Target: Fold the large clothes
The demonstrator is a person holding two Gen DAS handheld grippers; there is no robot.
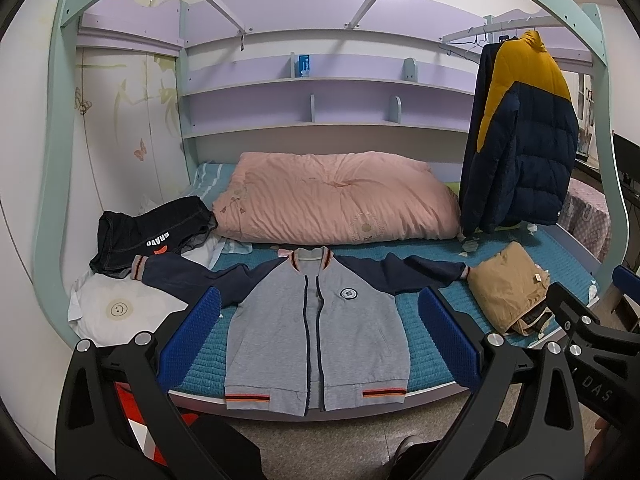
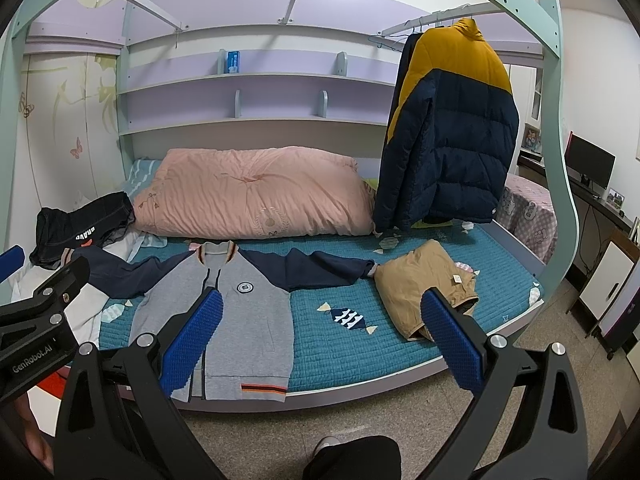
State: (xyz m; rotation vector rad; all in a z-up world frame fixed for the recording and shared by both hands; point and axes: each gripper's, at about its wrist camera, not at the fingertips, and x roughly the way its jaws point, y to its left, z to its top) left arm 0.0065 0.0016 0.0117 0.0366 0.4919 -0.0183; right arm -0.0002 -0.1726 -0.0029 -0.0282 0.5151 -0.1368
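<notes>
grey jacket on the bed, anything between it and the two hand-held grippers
Nothing visible. The grey jacket lies spread flat on the bed, and both the left hand-held gripper and right hand-held gripper are open in front of it.

In the right wrist view the left finger of the right gripper covers the lower front of the jacket, so its zip and left hem band are hidden there. The jacket's right cuff runs behind the folded tan garment, whose near corner is covered by the other finger. In the left wrist view the left sleeve's middle is hidden by a finger of the left gripper. The round badge on the chest is too small to read. The box on the shelf is too small to identify, perhaps a tissue pack. The puffer coat hides the bed's far right corner.
</notes>
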